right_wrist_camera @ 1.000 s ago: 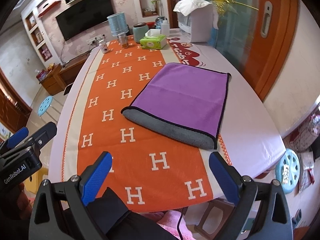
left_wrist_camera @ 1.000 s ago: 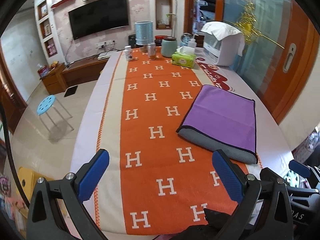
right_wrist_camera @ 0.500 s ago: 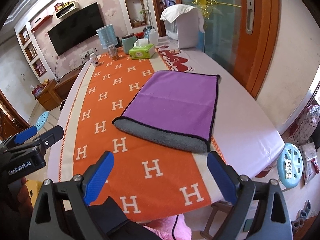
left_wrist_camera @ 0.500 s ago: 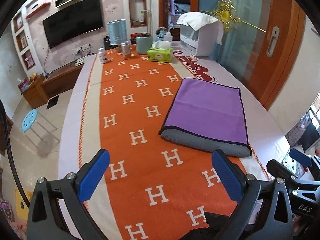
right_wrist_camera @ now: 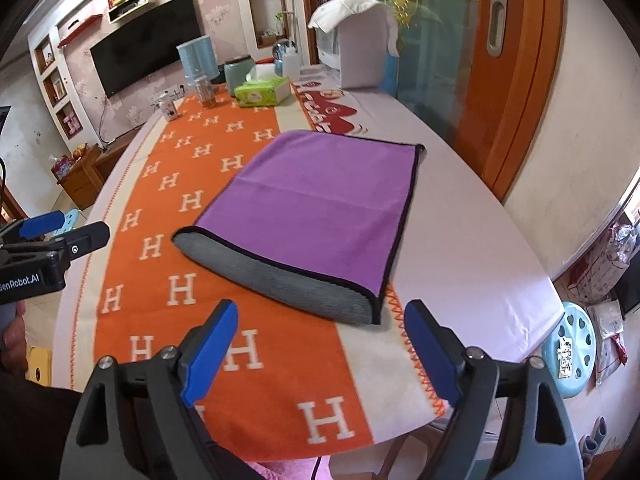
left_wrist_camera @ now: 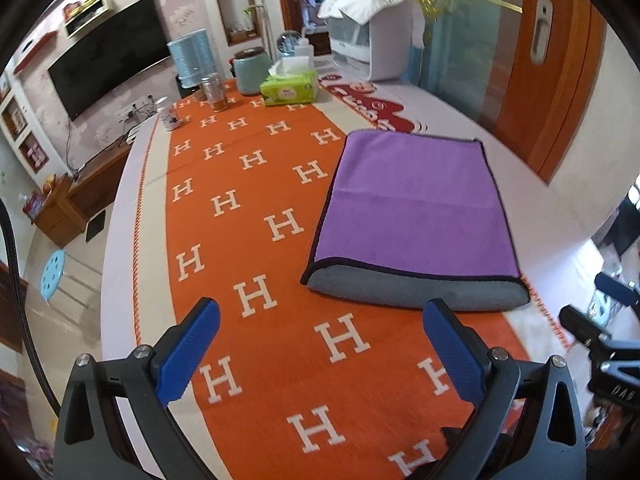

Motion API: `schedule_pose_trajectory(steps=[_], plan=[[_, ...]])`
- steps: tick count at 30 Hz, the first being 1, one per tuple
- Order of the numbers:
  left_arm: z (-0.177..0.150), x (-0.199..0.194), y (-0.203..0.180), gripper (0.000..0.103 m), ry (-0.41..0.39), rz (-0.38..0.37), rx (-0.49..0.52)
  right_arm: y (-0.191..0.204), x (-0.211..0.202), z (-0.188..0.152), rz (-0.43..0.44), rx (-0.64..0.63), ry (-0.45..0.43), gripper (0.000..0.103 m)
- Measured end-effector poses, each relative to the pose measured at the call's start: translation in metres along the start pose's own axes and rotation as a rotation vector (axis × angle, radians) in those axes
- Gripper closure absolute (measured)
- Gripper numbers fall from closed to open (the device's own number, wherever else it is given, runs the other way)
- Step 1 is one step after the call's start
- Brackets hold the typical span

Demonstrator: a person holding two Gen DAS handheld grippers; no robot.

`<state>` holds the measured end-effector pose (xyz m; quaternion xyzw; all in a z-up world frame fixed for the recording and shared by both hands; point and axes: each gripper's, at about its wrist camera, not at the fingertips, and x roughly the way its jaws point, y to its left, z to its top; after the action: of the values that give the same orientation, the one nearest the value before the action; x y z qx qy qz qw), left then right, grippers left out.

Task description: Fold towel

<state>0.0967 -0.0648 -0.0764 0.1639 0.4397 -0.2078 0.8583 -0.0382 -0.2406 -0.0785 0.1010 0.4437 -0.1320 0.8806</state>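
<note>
A purple towel (left_wrist_camera: 416, 204) with a grey underside and black trim lies folded over on the orange H-patterned tablecloth (left_wrist_camera: 256, 248); its grey fold faces me. It also shows in the right wrist view (right_wrist_camera: 316, 208). My left gripper (left_wrist_camera: 320, 344) is open and empty, just short of the towel's near left part. My right gripper (right_wrist_camera: 320, 344) is open and empty, just short of the towel's near right corner. The left gripper's body shows at the left edge of the right wrist view (right_wrist_camera: 44, 248).
At the table's far end stand a green tissue box (left_wrist_camera: 289, 87), a teal jar (left_wrist_camera: 251, 70), a blue cylinder (left_wrist_camera: 189, 62), small jars (left_wrist_camera: 214, 92) and a white appliance (left_wrist_camera: 372, 36). A light blue stool (right_wrist_camera: 568, 350) stands right of the table. A wooden door (right_wrist_camera: 512, 60) is at right.
Both grippers have moved forward and closer to the towel's near grey edge. Both stay open and empty. The towel has not moved.
</note>
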Motion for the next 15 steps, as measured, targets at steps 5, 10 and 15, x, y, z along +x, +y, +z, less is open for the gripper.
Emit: schedule_pose_trajectory(steps=[5,10,15], plan=[[0.008,0.037,-0.003,0.002,0.03,-0.012,0.085,-0.017,0.029,-0.002,-0.01,0.008,0.046,0.025],[0.012,0.068,-0.003,0.002,0.059,-0.043,0.145,-0.029,0.054,-0.005,-0.017,0.015,0.083,0.028],[0.016,0.095,0.001,0.002,0.093,-0.085,0.169,-0.037,0.076,-0.009,0.003,0.019,0.107,0.029]])
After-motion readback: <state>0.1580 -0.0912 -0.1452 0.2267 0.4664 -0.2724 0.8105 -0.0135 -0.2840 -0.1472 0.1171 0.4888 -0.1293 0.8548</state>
